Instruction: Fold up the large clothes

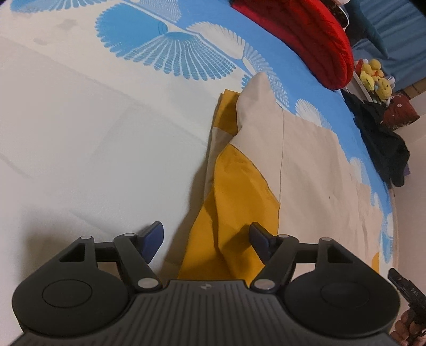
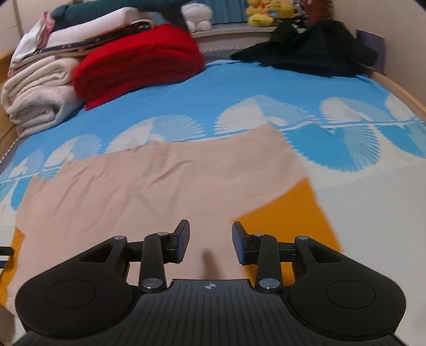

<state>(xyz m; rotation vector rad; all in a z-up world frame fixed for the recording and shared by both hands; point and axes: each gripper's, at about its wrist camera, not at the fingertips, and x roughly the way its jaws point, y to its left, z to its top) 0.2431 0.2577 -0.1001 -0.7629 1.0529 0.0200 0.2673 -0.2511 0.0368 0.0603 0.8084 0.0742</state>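
Observation:
A large beige and mustard-yellow garment [image 2: 149, 183] lies spread on the bed, beige face up, with yellow parts showing at its right edge [image 2: 290, 213]. In the left wrist view the same garment [image 1: 306, 165] has a rumpled yellow fold [image 1: 234, 197] along its left side. My left gripper [image 1: 206, 243] is open and empty, just above that yellow fold. My right gripper [image 2: 211, 243] is open and empty, low over the beige cloth near its yellow edge.
The bed sheet [image 2: 266, 87] is blue and white with fan patterns. A red folded blanket [image 2: 138, 64] and a pile of pale folded bedding [image 2: 37, 90] lie at the far left. Dark clothes [image 2: 314, 50] lie at the far right. Plush toys [image 2: 266, 12] stand on a shelf behind.

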